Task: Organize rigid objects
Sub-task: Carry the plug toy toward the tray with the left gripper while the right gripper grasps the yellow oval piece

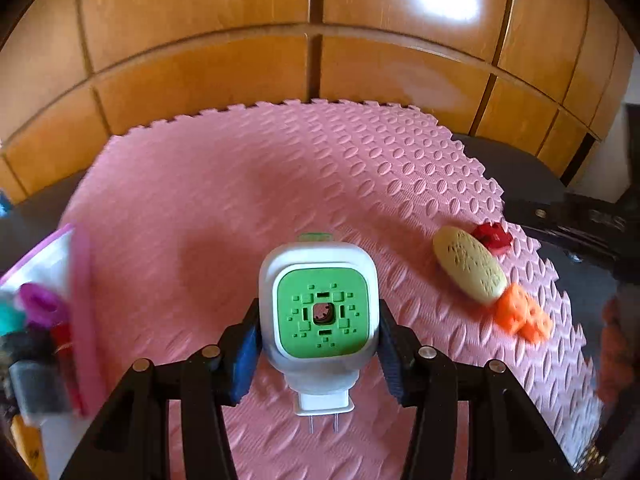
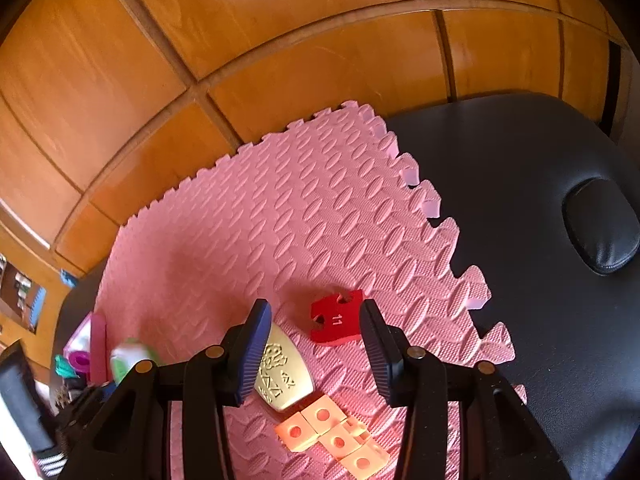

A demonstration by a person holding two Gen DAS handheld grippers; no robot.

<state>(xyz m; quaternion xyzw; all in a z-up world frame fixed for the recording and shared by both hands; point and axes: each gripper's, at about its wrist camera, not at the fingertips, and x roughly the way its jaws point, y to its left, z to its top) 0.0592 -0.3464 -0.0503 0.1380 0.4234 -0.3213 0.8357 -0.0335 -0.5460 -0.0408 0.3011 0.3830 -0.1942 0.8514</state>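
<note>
Gripping a green-and-white plug [image 1: 319, 312] in the left gripper [image 1: 319, 344], prongs pointing down; right gripper [image 2: 316, 354] open, straddling red puzzle piece [image 2: 337, 321] just ahead.

In the left wrist view, the bag [image 1: 52, 264] at the left edge is blurred and cut off, so its contents [image 1: 36, 320] cannot be identified, and the orange cubes [image 1: 524, 316] are smeared while the red piece [image 1: 493, 235] is partly hidden behind the yellow oval [image 1: 469, 265]. In the right wrist view, the oval's left end is covered by the right gripper's [image 2: 316, 344] blue pad [image 2: 254, 350]. The plug [image 2: 130, 360] there is blurred beyond detail, and its lower part is hidden behind the gripper's frame.
</note>
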